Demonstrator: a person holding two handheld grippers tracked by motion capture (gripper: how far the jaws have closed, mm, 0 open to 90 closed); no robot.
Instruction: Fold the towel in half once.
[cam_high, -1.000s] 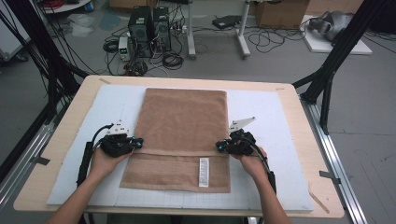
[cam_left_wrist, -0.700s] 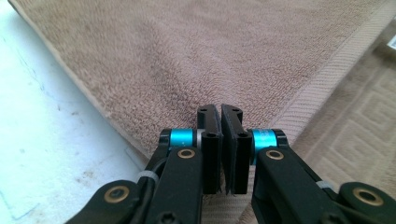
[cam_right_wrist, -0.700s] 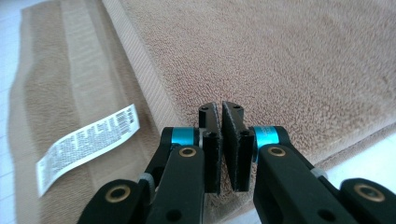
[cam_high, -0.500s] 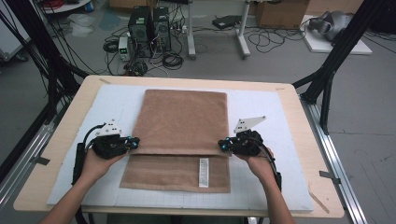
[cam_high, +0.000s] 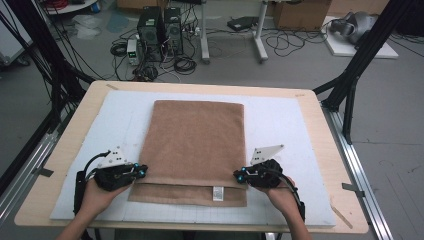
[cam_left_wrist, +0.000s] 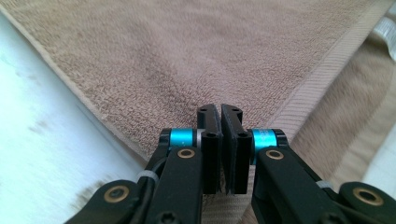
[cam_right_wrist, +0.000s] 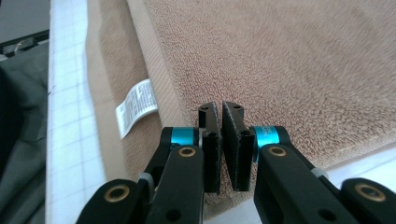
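A brown towel (cam_high: 195, 145) is laid flat on the white mat (cam_high: 285, 125), its upper layer folded short of the near edge, where a white label (cam_high: 217, 193) is seen. The left corner of that layer is clamped in the closed left gripper (cam_high: 141, 171), the right corner in the closed right gripper (cam_high: 240, 176).

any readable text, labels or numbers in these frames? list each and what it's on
Nothing can be read.
White care tag sewn on the lower layer of the brown towel: lines of print, too blurred to read.
Same tag in the high view: too small to read.
White gridded mat: ruled lines, no numbers to be made out.
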